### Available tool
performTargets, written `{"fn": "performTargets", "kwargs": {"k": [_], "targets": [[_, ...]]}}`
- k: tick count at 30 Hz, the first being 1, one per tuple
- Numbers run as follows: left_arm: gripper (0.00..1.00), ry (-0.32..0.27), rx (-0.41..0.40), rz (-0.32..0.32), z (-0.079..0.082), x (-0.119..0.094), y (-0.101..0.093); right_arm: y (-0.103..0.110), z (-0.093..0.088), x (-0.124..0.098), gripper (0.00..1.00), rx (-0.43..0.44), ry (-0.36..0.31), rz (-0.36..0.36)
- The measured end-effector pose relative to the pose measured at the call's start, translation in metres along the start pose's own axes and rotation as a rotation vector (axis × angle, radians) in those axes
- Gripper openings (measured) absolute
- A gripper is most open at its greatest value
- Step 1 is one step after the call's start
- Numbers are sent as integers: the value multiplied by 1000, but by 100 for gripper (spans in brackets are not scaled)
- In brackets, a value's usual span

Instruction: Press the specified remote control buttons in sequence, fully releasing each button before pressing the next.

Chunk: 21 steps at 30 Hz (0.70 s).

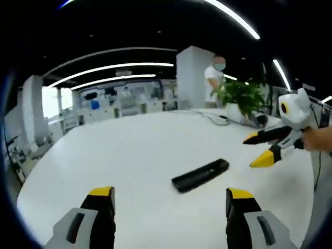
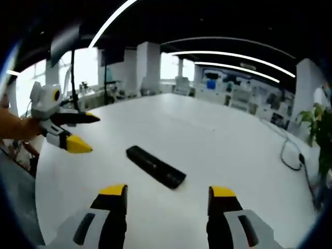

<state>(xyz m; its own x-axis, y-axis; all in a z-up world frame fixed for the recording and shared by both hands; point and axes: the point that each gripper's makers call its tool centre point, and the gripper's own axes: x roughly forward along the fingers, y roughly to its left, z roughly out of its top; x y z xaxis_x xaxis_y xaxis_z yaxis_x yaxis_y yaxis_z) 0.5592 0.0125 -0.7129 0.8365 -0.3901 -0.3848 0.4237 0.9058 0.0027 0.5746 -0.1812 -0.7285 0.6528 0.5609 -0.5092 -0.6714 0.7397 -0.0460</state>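
Remote lies flat on the white table, black, long, bare surface all round it. In the right gripper view the remote sits just ahead of the jaws, angled, one end nearer the camera.

Left gripper: jaws wide apart, holding nothing, above the table and short of the remote. Seen from the right gripper view, the left gripper hangs off to the side of the remote, tips apart, a hand behind it.

Right gripper: jaws also wide, nothing between them, not touching the remote. From the left gripper view, the right gripper is near the far end of the remote, yellow tips spread, apart from it.

Buttons too small and dark to make out in either view, so I can't tell which face is up.

Step, as I judge it: approach, no press underway; neither gripper contacts the remote. Sequence looks not yet begun or between presses, cannot tell which.

Next move calls for one gripper to come down tip-first onto the target button, likely with jaws narrowed so one tip lands clean. The other could steady the remote, since a light remote on a smooth table may slide or tip under an off-centre push. Lift fully off before the next press.

A plant and cable sit at the far edge, well apart.
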Motion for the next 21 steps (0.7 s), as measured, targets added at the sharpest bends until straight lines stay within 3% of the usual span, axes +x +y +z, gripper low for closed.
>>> {"fn": "performTargets", "kwargs": {"k": [2,6,10,13,21], "targets": [[91,4,-9,7,-4,-12,-1,0,-4,-8,66,-9,2,-25],[91,25,-39,26,-12,-37,-5,1,-12,-27,70,54,20,-43],[92,16,-58,38,-12,-60,-12,-5,-15,-60,69,82,30,-115],[94,7,-92,38,-10,-72,-12,-4,-12,-77,67,133,3,-126],[96,-42,-123,81,1,-101,-15,-1,-6,-125,68,75,-65,-176]]}}
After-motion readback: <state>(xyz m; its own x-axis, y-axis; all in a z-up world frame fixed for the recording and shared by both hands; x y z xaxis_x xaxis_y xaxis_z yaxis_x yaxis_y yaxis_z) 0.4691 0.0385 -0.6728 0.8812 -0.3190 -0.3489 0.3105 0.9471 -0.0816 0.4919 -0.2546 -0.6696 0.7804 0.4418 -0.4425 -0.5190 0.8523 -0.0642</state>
